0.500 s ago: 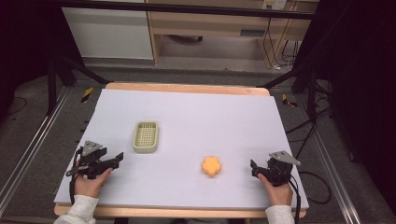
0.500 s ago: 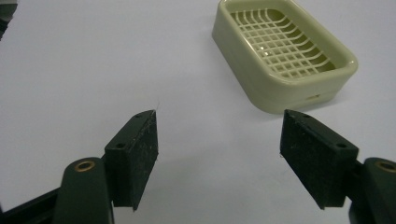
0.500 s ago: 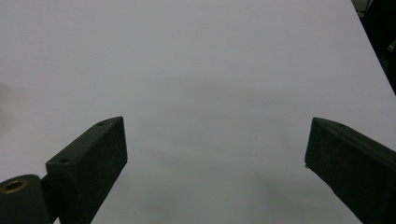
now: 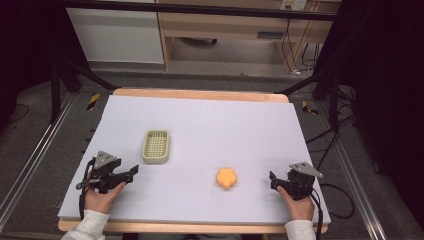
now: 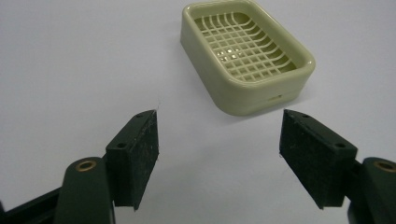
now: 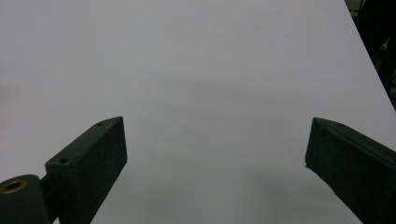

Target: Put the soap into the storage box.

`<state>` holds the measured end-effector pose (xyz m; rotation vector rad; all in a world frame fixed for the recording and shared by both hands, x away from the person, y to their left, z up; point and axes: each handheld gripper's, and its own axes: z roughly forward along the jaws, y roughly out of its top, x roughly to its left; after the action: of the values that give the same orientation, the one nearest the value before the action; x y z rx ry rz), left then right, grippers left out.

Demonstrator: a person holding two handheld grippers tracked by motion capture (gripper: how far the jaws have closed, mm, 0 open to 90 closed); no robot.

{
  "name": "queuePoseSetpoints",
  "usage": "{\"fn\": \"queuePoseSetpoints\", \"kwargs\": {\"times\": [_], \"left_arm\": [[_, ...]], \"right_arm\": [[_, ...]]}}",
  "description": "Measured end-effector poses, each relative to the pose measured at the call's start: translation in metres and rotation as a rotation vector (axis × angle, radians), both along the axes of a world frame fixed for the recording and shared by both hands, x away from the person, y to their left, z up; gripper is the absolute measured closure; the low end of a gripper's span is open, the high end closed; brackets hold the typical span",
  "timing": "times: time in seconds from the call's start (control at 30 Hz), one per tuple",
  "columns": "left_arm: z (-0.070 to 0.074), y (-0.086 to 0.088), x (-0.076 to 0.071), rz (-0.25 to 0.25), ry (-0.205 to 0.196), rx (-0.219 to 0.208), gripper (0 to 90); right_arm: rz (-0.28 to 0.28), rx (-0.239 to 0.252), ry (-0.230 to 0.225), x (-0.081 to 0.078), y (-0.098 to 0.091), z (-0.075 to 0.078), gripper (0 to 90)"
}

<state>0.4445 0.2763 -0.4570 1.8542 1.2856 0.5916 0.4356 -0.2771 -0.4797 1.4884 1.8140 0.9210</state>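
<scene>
Pale green dish with a grid floor, flat on the white sheet, left of centre, long side running away from the person; empty inside, rim rounded, seen close in the left gripper view just ahead of and between the two pads. Orange flower-shaped piece lying on the sheet to the right of the dish and nearer the person, well apart from it, touching nothing. Left gripper low over the sheet's near left corner, held in a hand, pointing right and slightly away toward the dish, near it but not touching; jaws spread wide, nothing between them but bare sheet and the dish's near end. Grey three-cornered plate on top, cable looping down past the sleeve. Right gripper near the sheet's right edge, held in the other hand, pointing left toward the orange piece, near it but with a clear gap; jaws wide apart, bare white sheet between them. Wooden table edge showing beyond the sheet's far side, dark floor with cables and metal rails around, cabinets at the back
</scene>
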Motion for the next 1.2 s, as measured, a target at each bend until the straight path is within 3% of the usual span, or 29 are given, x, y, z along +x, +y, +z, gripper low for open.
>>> {"fn": "queuePoseSetpoints", "kwargs": {"times": [0.47, 1.2], "left_arm": [[0.002, -0.031, -0.006, -0.103, 0.003, 0.023, 27.0], [0.004, -0.075, -0.005, -0.214, 0.009, 0.068, 25.7]], "right_arm": [[0.007, 0.002, 0.002, 0.000, 0.001, 0.000, 6.0], [0.010, -0.001, -0.001, 0.002, 0.002, 0.000, 5.7]]}}
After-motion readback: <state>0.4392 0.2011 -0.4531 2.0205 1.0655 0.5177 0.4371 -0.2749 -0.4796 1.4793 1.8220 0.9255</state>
